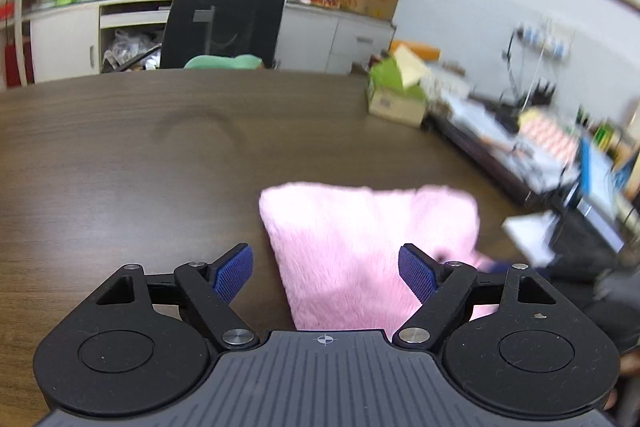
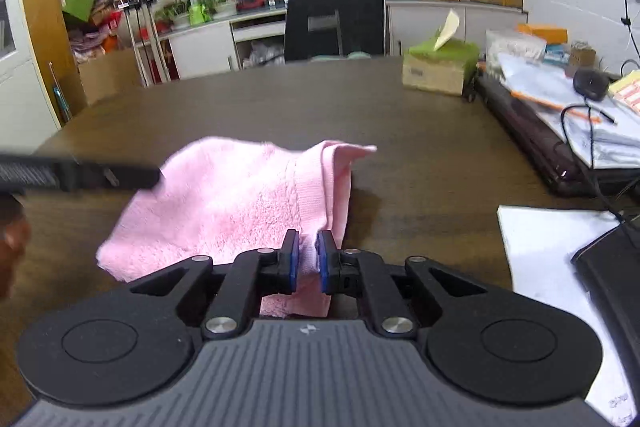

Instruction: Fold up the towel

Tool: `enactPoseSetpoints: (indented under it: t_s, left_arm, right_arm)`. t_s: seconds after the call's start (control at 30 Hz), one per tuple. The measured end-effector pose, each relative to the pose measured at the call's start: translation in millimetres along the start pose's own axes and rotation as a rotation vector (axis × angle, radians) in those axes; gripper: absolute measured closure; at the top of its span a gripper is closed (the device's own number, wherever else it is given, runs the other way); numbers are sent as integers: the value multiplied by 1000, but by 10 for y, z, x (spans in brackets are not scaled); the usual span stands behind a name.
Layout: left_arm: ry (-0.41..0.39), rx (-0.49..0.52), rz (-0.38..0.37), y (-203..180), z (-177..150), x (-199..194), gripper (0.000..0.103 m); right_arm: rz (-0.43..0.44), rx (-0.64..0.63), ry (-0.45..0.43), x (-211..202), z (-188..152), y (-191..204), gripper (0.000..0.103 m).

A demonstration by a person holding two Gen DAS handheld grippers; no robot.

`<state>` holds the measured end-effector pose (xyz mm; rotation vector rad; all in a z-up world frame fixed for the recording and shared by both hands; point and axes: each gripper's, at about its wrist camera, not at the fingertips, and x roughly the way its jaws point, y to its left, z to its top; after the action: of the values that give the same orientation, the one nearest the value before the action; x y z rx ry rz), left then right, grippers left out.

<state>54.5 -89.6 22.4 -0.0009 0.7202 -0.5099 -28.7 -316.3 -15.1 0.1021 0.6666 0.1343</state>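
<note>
A pink towel (image 1: 360,247) lies folded on the dark wooden table (image 1: 120,155). My left gripper (image 1: 326,273) is open above the towel's near left part, its blue pads wide apart and empty. In the right wrist view the towel (image 2: 240,195) lies bunched, with one corner sticking up at the far right. My right gripper (image 2: 307,259) is shut on the towel's near edge, with pink cloth pinched between its blue pads. The left gripper's black body (image 2: 80,173) shows blurred over the towel's left side.
A black office chair (image 2: 334,23) stands behind the table. A green tissue box on a carton (image 2: 440,65) sits at the far right of the table. Papers, a mouse and cables (image 2: 580,107) crowd the right side. White paper (image 2: 552,267) lies near right.
</note>
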Motion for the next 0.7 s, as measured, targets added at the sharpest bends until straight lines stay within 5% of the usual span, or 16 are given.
enactPoseSetpoints:
  t_s: [0.27, 0.47, 0.7]
  left_arm:
    - [-54, 120, 55, -159, -136, -68, 23]
    - [-97, 216, -2, -302, -188, -130, 23]
    - [-22, 216, -11, -318, -249, 77, 22]
  right_arm:
    - [-6, -55, 56, 20, 63, -60, 80]
    - [51, 112, -23, -151, 265, -388, 41]
    - [233, 271, -25, 87, 565, -704, 48]
